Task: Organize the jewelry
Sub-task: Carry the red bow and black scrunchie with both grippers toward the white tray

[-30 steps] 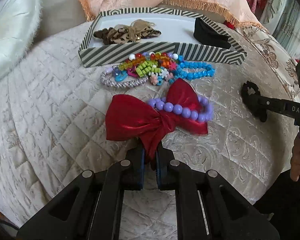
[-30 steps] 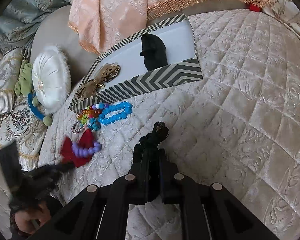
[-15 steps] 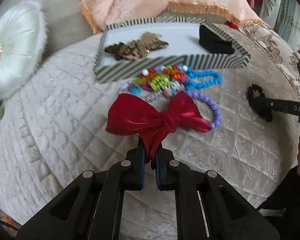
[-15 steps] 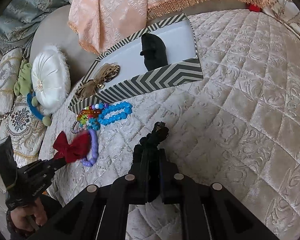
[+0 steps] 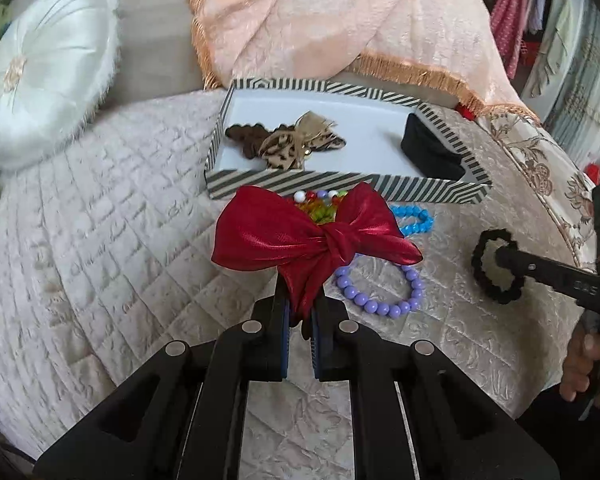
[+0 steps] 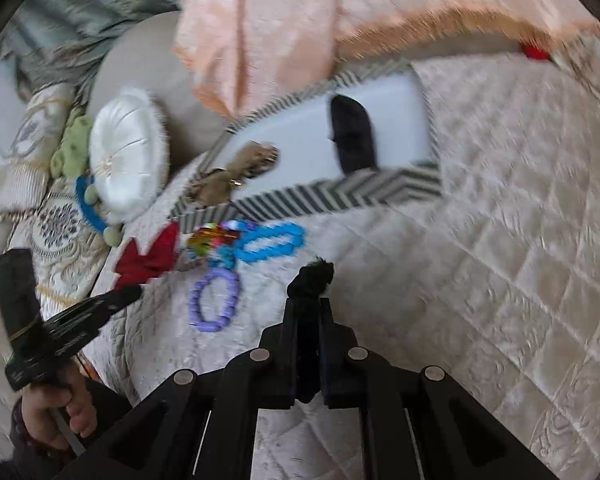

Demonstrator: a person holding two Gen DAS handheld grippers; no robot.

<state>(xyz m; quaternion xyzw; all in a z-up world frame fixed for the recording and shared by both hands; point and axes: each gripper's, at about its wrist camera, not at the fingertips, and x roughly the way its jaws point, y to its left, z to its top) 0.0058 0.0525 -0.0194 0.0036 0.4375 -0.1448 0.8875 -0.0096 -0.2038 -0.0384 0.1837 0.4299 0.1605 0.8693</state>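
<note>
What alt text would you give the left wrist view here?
The left gripper is shut on a red satin bow, held above a quilted bedspread. Behind it sits a striped box holding hair accessories; a purple bead bracelet lies beside it, and the right gripper holds a black scrunchie.

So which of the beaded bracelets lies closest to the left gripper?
The purple bracelet, lying open as a ring just right of the left gripper. The blue one and the multicoloured ones lie farther off, by the box.

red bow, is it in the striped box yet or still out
Out. The red bow hangs pinched in the left tool, raised in front of the striped box wall, above the purple bead bracelet.
</note>
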